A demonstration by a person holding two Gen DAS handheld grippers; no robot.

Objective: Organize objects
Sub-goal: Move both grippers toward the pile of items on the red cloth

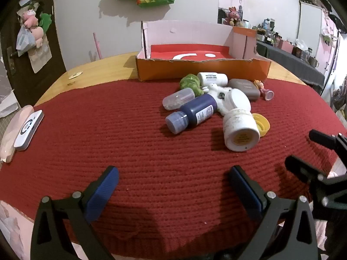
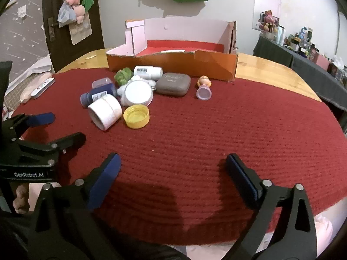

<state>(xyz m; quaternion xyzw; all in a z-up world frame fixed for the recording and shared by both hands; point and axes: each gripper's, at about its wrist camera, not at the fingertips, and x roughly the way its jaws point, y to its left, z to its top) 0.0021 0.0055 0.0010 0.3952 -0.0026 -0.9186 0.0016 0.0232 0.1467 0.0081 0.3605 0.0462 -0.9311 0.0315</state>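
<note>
Hovering wide and empty, the left gripper [image 1: 173,186] and right gripper [image 2: 173,173] face the pile mid-frame. Nearest is the white jar [image 1: 240,127], on its side above and right of the left fingers, base toward them, long axis running up-frame toward the orange box [image 1: 201,69]. I judge the left nearer.

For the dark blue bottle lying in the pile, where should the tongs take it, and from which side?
Probably across its cap and neck end, coming from the near left. The dark blue bottle lies on its side with the cap toward the open mat, while its base is wedged among the clear container and white jars.
</note>
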